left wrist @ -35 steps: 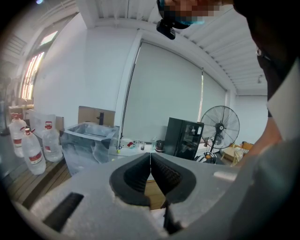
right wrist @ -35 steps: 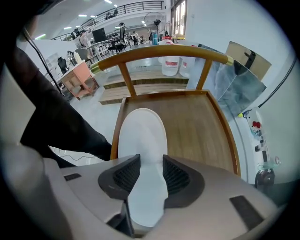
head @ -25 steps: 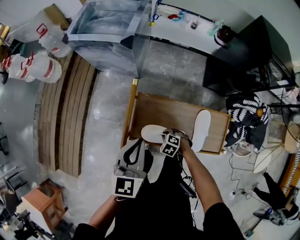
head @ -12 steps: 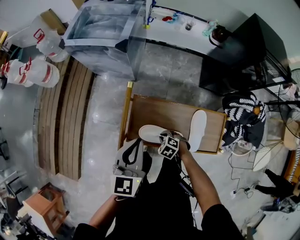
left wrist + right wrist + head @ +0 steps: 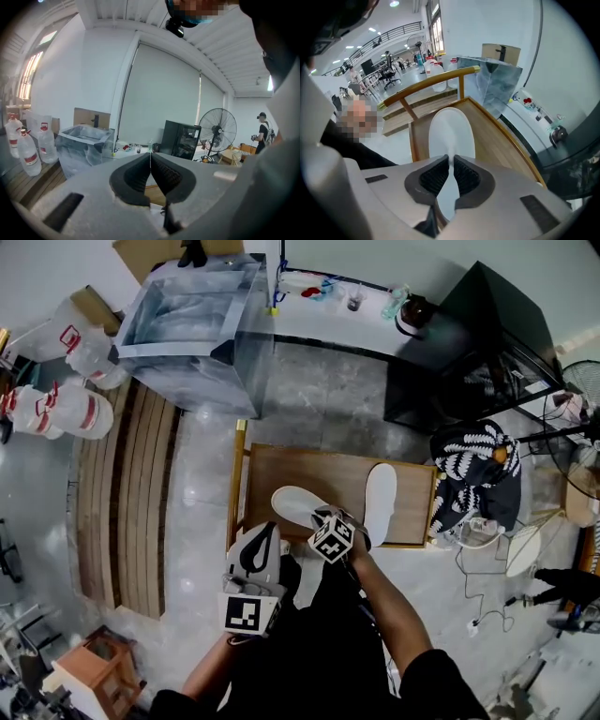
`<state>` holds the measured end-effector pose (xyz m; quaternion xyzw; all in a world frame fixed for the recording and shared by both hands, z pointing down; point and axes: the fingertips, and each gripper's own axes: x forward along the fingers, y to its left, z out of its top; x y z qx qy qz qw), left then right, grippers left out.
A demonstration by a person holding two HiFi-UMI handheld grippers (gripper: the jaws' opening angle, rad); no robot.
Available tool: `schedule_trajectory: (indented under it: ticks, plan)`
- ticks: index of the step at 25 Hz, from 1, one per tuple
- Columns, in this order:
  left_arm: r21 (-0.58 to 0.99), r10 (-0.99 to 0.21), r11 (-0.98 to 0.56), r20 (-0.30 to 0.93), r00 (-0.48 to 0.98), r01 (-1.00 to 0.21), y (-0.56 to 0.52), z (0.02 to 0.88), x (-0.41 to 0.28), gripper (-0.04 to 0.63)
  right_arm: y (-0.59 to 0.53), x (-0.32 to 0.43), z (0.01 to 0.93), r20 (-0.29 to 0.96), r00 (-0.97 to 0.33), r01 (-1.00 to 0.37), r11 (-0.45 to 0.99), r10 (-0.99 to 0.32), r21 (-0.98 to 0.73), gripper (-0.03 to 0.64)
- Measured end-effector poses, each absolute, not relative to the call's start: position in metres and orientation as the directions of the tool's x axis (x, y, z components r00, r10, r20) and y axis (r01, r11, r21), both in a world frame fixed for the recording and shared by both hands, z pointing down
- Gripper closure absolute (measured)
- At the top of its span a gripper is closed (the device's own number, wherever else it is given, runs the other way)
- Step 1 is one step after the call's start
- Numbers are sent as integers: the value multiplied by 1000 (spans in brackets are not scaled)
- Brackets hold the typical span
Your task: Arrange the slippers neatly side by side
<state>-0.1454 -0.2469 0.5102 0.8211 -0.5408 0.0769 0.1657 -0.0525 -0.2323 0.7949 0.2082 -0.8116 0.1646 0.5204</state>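
Observation:
Two white slippers lie on a low wooden table (image 5: 281, 465). The left slipper (image 5: 292, 504) (image 5: 451, 129) lies slanted near the front rim. The right slipper (image 5: 380, 502) lies straight, toe away from me. My right gripper (image 5: 320, 519) (image 5: 451, 163) points steeply down, and its jaws have just been closing; they are now shut on the near edge of the left slipper. My left gripper (image 5: 266, 531) (image 5: 150, 164) hangs off the table's front left corner, shut with nothing between its pads.
A clear plastic bin (image 5: 202, 315) and a white desk (image 5: 337, 296) stand beyond the table. A black cabinet (image 5: 469, 343) is at the back right, wooden slats (image 5: 131, 484) and water bottles (image 5: 56, 409) at the left. A patterned black-and-white bundle (image 5: 478, 470) sits at the table's right end.
My right gripper has risen a little and rolled, with the left slipper's near edge in its jaws. The left gripper has drifted slightly.

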Motion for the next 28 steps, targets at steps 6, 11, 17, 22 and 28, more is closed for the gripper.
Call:
schedule_trajectory:
  ticks: [6, 11, 17, 22, 28]
  plan:
    - [197, -868, -360, 287, 404, -912, -247, 500, -132, 577, -248, -38, 768, 873, -424, -699, 700, -242, -146, 581]
    - [194, -870, -374, 266, 416, -907, -249, 490, -119, 577, -255, -17, 760, 840, -442, -801, 560, -314, -212, 583]
    - [188, -864, -392, 263, 430, -901, -248, 488, -105, 577, -258, 19, 756, 820, -433, -892, 312, -374, -328, 583]
    - [193, -848, -417, 268, 456, -888, -249, 491, -84, 578, -261, 45, 754, 799, -431, -901, 145, -419, -410, 584]
    - [200, -832, -443, 272, 484, -874, -254, 494, -62, 578, -261, 71, 767, 799, -411, -893, 18, -439, -450, 584]
